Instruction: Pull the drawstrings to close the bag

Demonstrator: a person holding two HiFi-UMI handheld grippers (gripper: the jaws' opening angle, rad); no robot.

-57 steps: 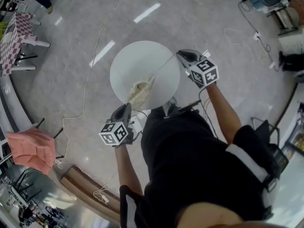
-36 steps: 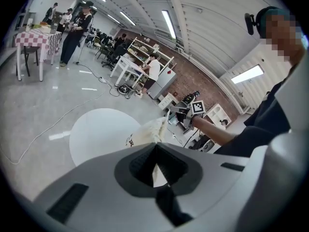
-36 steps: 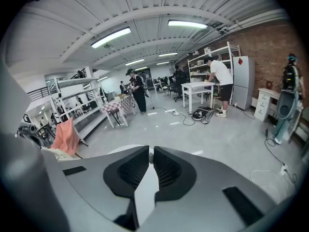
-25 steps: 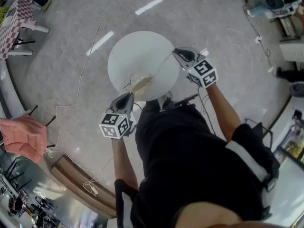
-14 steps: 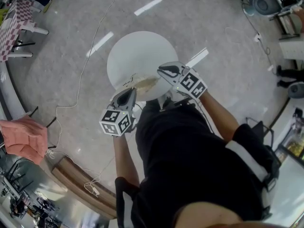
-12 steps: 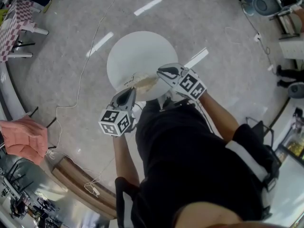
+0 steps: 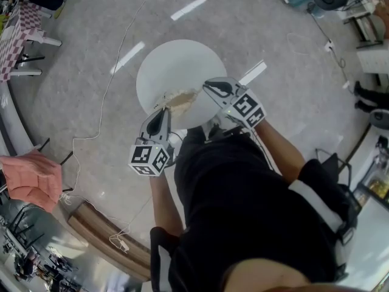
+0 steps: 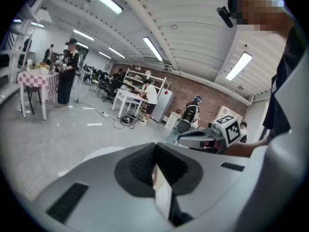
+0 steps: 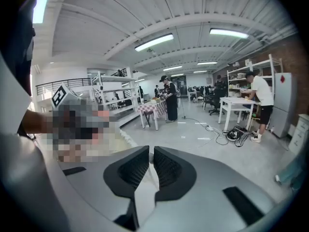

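The left gripper (image 7: 163, 111) has its two dark jaws pressed together, the tips meeting in its own view (image 8: 155, 148). Whether a cord is caught between them cannot be made out. Just beyond its tips lies the bag (image 7: 180, 97), a small crumpled beige cloth pouch. It rests on the edge of a round white table (image 7: 176, 59) nearest both grippers.

The right gripper (image 7: 207, 86) points at the bag from the opposite side, its tips just beside the cloth, so the bag sits between the two tools. Its jaws are all but closed, with only a narrow slit between them (image 9: 150, 151). A thin pale drawstring (image 9: 154, 178) appears to run down through that slit (it is faint against the pale surface behind it).

Behind both grippers, a person in a black top (image 7: 243, 205) holds one in each hand, forearms reaching in towards the table. Around the table spreads a grey polished floor (image 7: 79, 108). On the left gripper's side, well apart from the bag, a thin white cable (image 7: 110, 111) trails across it.
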